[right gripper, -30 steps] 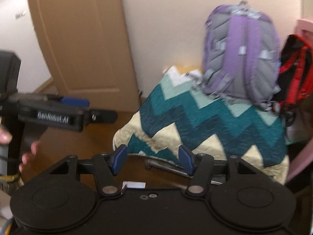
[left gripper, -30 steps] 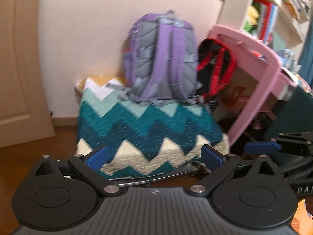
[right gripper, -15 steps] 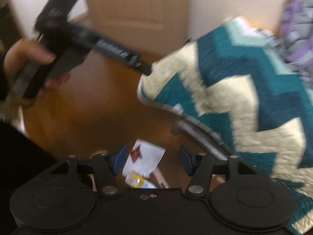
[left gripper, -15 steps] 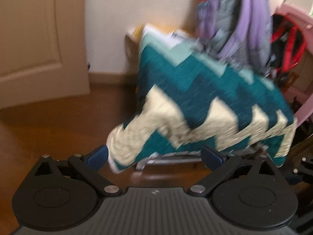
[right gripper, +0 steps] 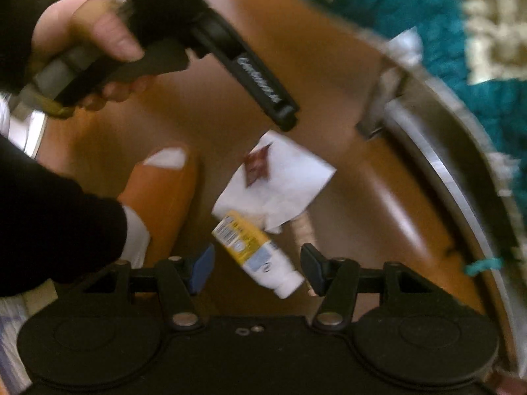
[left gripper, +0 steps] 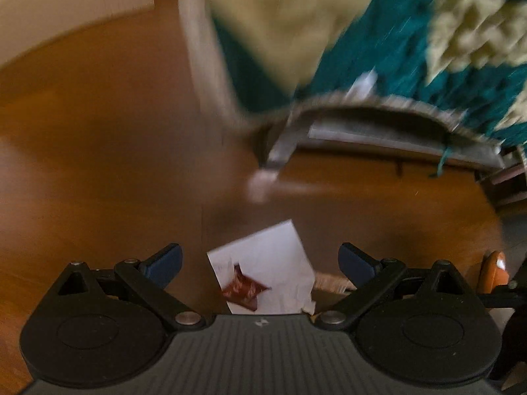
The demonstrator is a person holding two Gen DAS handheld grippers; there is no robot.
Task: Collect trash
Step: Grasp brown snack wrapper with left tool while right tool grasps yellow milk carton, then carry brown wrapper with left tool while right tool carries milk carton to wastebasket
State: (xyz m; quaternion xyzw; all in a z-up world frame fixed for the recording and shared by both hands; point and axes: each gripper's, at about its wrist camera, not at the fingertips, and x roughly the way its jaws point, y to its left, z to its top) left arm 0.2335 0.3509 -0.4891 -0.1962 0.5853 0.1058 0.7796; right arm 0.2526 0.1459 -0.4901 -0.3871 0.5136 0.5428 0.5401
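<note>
A crumpled white paper (left gripper: 266,266) with a small dark red wrapper (left gripper: 242,291) on it lies on the wooden floor, between the fingers of my open left gripper (left gripper: 260,265). In the right wrist view the same paper (right gripper: 283,181) lies ahead of my open right gripper (right gripper: 258,268). A yellow and white tube (right gripper: 253,250) lies between the right gripper's fingers, on the floor. The left gripper (right gripper: 250,75) shows there from the side, in a hand, above the paper.
A bed with a teal and cream zigzag blanket (left gripper: 378,33) and a metal frame (left gripper: 395,135) stands ahead and to the right. An orange slipper (right gripper: 158,197) stands left of the trash. A wooden floor (left gripper: 98,148) spreads to the left.
Both grippers have tilted down from the backpacks and blanket toward the floor. The paper, wrapper and tube have come between the fingers. Both stay open.
</note>
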